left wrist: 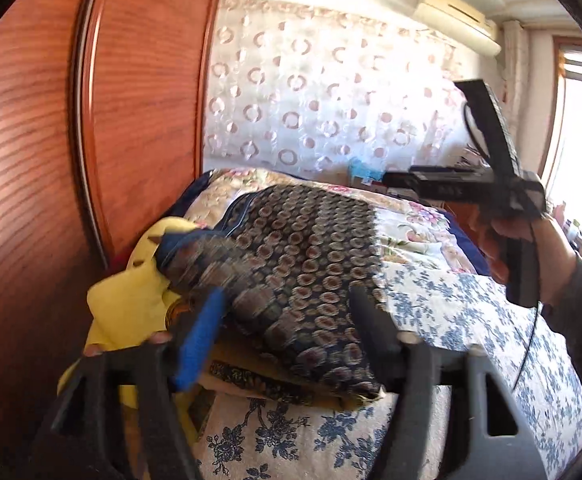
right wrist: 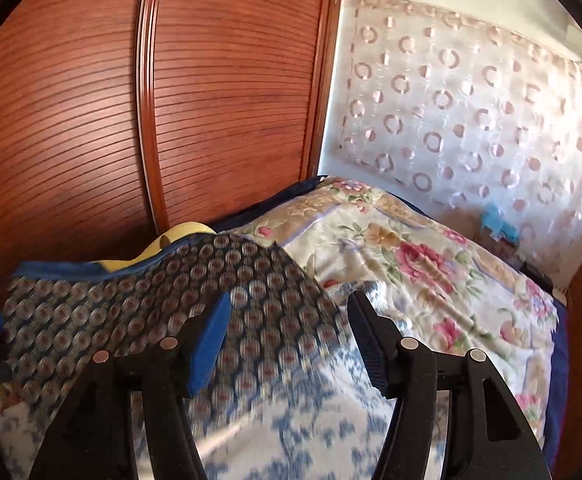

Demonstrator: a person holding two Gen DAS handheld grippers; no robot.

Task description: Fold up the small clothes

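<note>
A dark patterned garment with round motifs and blue trim point(left wrist: 303, 264) lies folded on a stack of clothes on the bed; it also shows in the right wrist view point(right wrist: 163, 300). A yellow garment point(left wrist: 131, 300) lies under it at the left, and its edge shows in the right wrist view point(right wrist: 171, 240). My left gripper point(left wrist: 287, 328) is open just above the garment's near edge, holding nothing. My right gripper point(right wrist: 287, 340) is open over the garment's right edge and the bedsheet. In the left wrist view the right gripper point(left wrist: 443, 186) is raised at the right, held by a hand.
The bed has a blue-flowered white sheet point(left wrist: 471, 320) and a folded floral quilt point(right wrist: 411, 260) behind the clothes. A wooden wardrobe point(right wrist: 211, 100) stands close at the left. A curtain with ring patterns point(left wrist: 331, 92) hangs behind.
</note>
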